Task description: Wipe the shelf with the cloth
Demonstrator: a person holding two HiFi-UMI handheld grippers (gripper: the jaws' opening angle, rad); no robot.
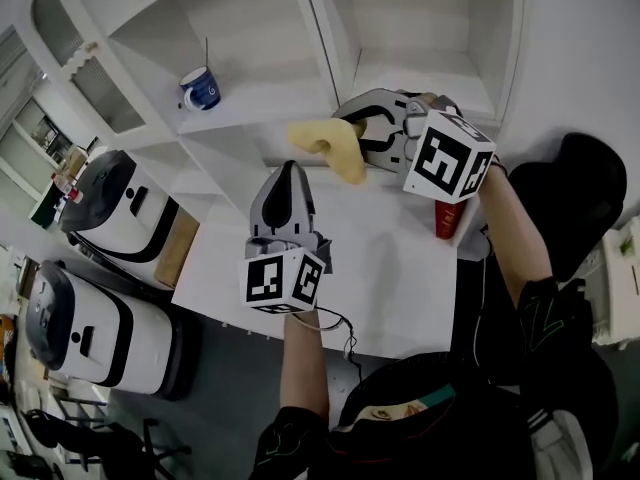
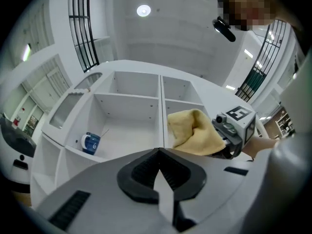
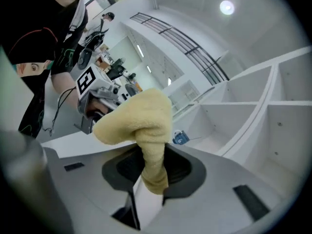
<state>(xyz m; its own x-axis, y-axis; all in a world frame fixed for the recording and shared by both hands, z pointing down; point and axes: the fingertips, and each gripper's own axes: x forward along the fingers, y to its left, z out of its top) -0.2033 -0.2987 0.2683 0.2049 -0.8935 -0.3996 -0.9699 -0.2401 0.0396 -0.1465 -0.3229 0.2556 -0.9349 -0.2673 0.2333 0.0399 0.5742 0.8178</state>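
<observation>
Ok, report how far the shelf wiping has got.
Done: the cloth is picked up, clamped in the right tongs. In hand: it is held at the front of the shelf; I cannot tell whether it touches. The left tongs are shut, empty. Left: wiping itself; no wiped area shows, and the mug stands in one compartment.

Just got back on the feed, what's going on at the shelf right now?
The right gripper is shut on the yellow cloth and holds it bunched at the front of the white shelf, near the divider between two compartments. Whether the cloth touches the shelf can't be told. The left gripper is shut and empty, and hovers over the table just below. A blue mug sits in the left compartment.
</observation>
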